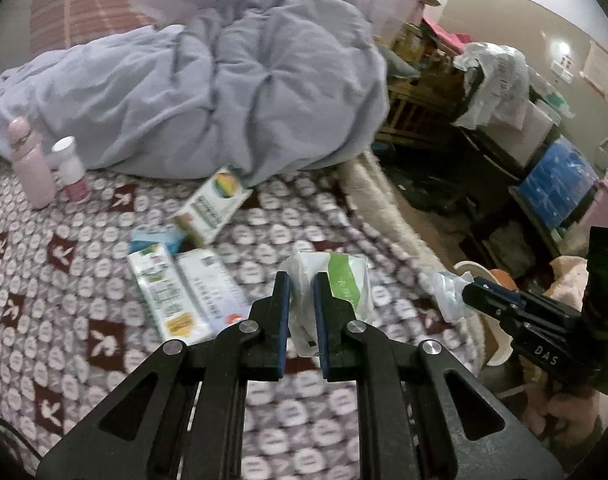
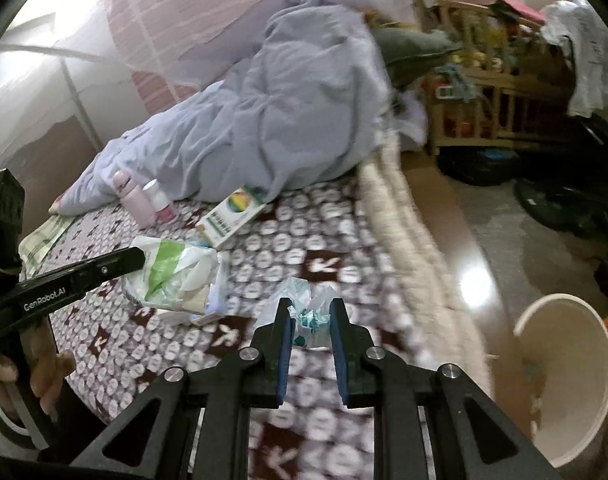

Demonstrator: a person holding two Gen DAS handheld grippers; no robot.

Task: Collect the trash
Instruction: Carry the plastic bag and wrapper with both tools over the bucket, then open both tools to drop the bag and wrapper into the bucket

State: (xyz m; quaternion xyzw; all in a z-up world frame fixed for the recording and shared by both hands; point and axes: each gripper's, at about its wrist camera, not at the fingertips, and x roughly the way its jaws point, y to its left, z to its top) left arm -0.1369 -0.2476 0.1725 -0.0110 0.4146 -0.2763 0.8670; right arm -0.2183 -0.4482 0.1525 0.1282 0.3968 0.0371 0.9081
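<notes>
My left gripper is shut on a white and green plastic wrapper and holds it over the patterned blanket. In the right wrist view the left gripper shows at the left with the wrapper at its tip. My right gripper is shut on a crumpled clear and teal plastic scrap. In the left wrist view the right gripper holds that scrap at the bed's edge. A white bin stands on the floor at the lower right.
On the blanket lie a green and yellow box, flat leaflets and packets, a pink bottle and a white-capped bottle. A grey-blue duvet is bunched behind. Cluttered shelves and crates fill the floor right.
</notes>
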